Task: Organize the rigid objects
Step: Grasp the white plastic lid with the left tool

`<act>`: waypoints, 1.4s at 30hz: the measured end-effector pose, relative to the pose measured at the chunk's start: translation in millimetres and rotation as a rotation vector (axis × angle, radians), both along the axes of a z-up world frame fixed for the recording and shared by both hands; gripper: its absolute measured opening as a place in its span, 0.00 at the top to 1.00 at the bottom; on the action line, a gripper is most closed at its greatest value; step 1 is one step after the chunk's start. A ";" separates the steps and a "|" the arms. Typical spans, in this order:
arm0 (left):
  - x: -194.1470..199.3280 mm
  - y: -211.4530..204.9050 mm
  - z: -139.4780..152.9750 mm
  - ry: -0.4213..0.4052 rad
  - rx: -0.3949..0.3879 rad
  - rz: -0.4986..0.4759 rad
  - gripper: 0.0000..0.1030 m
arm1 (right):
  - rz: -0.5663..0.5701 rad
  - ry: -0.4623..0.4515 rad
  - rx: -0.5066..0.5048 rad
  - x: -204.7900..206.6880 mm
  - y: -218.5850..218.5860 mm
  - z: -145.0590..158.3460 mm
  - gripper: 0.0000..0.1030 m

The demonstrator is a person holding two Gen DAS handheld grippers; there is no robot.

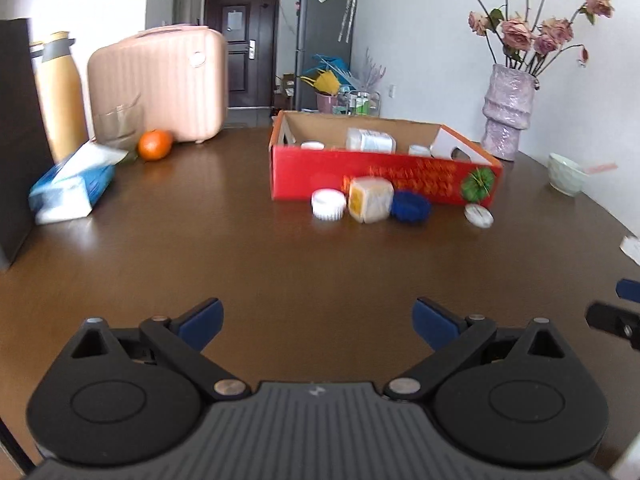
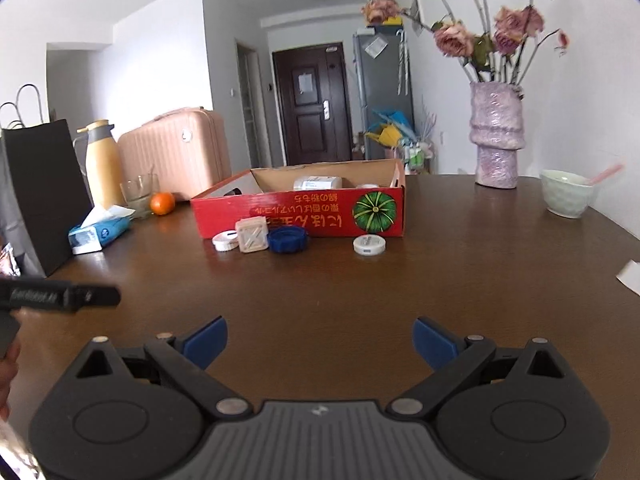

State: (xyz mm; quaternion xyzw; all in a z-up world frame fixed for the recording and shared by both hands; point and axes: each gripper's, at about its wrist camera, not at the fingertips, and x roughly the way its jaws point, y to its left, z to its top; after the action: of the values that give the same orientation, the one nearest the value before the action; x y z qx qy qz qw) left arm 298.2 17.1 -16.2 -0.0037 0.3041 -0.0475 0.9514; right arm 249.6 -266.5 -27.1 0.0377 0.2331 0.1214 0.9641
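**Mia:** Both claws are right up close. Left claw is wide open and holds nothing. Right claw is wide open too, with nothing in it.

**Ben:** What is under them?

**Mia:** Just bare brown desk. Both claws hang over it, well apart from the little things.

**Ben:** Where are the little things?

**Mia:** In a row on the desk, just in front of the red cardboard box. First a white ridged cap, then a small wooden block touching it, then a blue cap right beside that. A round white tin sits a bit off to the right, by the green pumpkin picture.

**Ben:** Is the box empty?

**Mia:** No. A white bottle lies inside, with some other white things I can't make out.

**Ben:** So what step is it?

**Mia:** I think it is the reaching step. Four things are not yet in the box.

**Ben:** And next?

**Mia:** I guess a claw must go forward to one piece, close on its sides, lift it over the box's front wall and let go. The tin stands alone, so it looks easiest. The other three are packed close, so a claw could bump a neighbor.

**Ben:** Anything else out there?

**Mia:** An orange, a tissue pack, a pink suitcase, a vase of flowers and a pale green bowl.
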 end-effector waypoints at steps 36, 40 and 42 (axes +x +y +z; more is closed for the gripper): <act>164.2 27.7 -13.7 0.035 -0.084 -0.108 0.96 | 0.013 0.159 -0.105 216.9 6.7 -25.6 0.98; 120.3 33.7 0.9 -0.018 -0.099 -0.043 0.96 | 0.036 0.141 -0.105 195.6 6.6 -23.1 0.98; 93.6 34.7 8.1 -0.051 -0.109 -0.027 0.96 | 0.049 0.133 -0.101 182.5 6.5 -21.4 0.97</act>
State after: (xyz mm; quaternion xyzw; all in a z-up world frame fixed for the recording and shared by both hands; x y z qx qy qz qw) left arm 391.8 51.8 -8.1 -0.0503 0.2770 -0.0770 0.9565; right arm 432.1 -260.0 -48.4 -0.0087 0.3035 0.1301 0.9439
